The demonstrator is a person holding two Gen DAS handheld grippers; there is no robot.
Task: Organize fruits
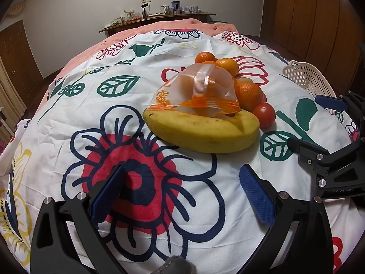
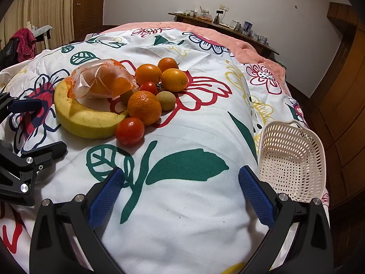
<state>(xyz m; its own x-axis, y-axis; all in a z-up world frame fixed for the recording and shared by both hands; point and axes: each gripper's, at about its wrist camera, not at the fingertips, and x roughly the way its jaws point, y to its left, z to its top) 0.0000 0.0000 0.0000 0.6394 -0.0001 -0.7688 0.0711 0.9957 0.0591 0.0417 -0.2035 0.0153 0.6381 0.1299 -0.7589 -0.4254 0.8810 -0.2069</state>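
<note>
A pile of fruit lies on the flowered bed cover. A yellow banana [image 1: 200, 132] [image 2: 84, 118] curves along its front. A clear plastic bag [image 1: 198, 89] [image 2: 102, 80] with orange print holds orange fruit and rests on the banana. Loose oranges [image 2: 144, 107], two red tomatoes [image 2: 129, 131] and a small green-brown fruit [image 2: 167, 101] lie beside it. My left gripper [image 1: 182, 189] is open above the cover, short of the banana. My right gripper [image 2: 182, 191] is open too, nothing between its fingers, with the fruit ahead to its left.
A cream perforated basket [image 2: 292, 159] [image 1: 305, 77] sits at the right edge of the bed, next to my right gripper. A pink blanket [image 2: 228, 32] covers the far end. A wooden shelf [image 1: 159, 20] with small items runs along the back wall.
</note>
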